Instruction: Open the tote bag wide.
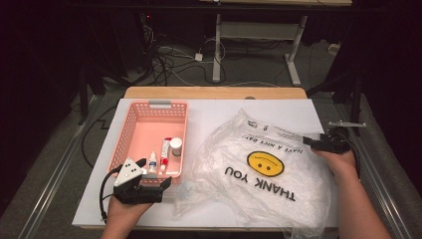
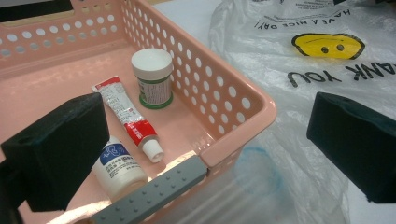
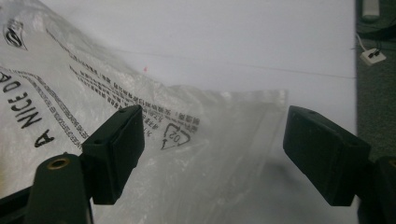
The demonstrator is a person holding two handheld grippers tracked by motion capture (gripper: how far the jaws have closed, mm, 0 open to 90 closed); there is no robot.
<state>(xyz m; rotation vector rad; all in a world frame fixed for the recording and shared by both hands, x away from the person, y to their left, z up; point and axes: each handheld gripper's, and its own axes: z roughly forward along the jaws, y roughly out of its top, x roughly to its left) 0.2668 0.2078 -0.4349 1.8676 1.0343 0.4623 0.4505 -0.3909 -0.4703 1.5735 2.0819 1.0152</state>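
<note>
A pink perforated basket [image 1: 130,130] sits at the table's left and holds a white jar [image 1: 175,146], a red and white tube [image 1: 164,149] and a small white bottle [image 1: 152,162]. My left gripper [image 1: 155,173] stands open at the basket's near right corner [image 2: 219,88], its jaws on either side of that corner and apart from it. Jar [image 2: 152,77], tube [image 2: 126,116] and bottle [image 2: 116,165] lie just ahead of it. A clear "THANK YOU" plastic bag [image 1: 259,184] lies spread at the right. My right gripper [image 1: 306,141] is open over the bag's far right edge [image 3: 210,135], its pads clear of the film.
White sheet [image 1: 209,112] covers the wooden table. A grey handle [image 2: 154,193] caps the basket's near rim. The bag overlaps the basket's right side [image 2: 303,46]. Beyond the table are a cabled floor and a desk frame [image 1: 259,45].
</note>
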